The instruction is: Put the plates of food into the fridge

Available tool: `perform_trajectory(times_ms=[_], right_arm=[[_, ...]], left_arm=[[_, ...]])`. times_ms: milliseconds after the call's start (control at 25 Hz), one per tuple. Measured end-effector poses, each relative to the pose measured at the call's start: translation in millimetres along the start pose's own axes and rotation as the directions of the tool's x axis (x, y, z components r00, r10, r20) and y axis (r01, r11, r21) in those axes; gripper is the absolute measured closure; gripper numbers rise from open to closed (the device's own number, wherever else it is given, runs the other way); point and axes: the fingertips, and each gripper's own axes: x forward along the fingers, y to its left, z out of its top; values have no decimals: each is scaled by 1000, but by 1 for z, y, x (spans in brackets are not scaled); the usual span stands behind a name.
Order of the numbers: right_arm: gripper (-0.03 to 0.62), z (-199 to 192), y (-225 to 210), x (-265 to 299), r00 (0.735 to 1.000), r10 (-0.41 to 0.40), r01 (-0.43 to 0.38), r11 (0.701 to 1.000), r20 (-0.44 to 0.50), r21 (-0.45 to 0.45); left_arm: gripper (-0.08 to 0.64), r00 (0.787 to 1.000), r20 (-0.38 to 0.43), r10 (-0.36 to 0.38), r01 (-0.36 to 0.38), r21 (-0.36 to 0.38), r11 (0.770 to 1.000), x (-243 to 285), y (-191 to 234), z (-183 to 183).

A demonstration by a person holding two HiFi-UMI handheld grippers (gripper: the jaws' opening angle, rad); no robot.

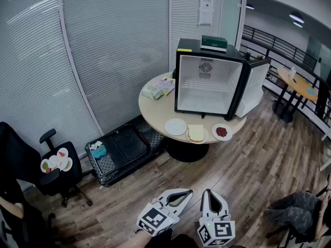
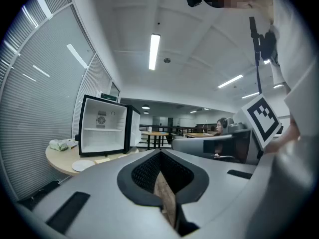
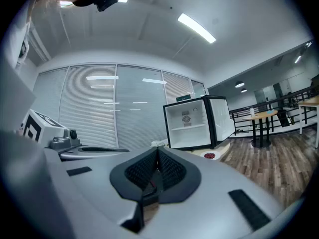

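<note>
Plates: three sit in a row on the near edge of the worktop, just in front of the fridge. The white plate is at the left, the bread plate in the middle and the red-food plate at the right.
Fridge: it stands on the far half of the worktop with its door swung open to the right. The wire shelf and the floor under it look bare.
Left hand-held gripper: the jaws are closed tip to tip with nothing between them. It is held level and well short of the plates.
Right hand-held gripper: the jaws are pressed together and empty. It sits just beside the left one and points at the worktop.
Step in hand: judging by the layout, this is the approach, with no plate picked up yet.
Doing it well: open the jaws before reaching the rim and come in low and level. Pinch the near lip of one plate and keep it flat so the food stays on. The door side is clear, so the right-hand plate looks easiest for the right gripper.
Head view only: it shows all three plates at once, plus a green box on the fridge, a packet far left on the worktop, an open suitcase on the floor and a chair at the left.
Left gripper view only: it shows a seated person and tables far behind the fridge, and it hides the red-food plate.
Right gripper view only: it shows the red-food plate beside the open door.
</note>
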Motion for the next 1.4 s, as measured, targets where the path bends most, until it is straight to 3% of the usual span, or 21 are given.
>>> perform_trajectory(times_ms=[480,1080,1400], right_arm=[[584,-4,-6,4,999,-33,32,999,13,43],[584,-24,9,7,991,-136,133,988,21,81],[584,-20,8,17,989,-142,139,987,34,83]], left_arm=[[555,1000,-14,-11,10,-23,1000,2,4,-8],[555,997,-19,-80,79,-46,996,-11,24,-23],[555,997,-16,-69,68,-70,995,-13,37,-27]])
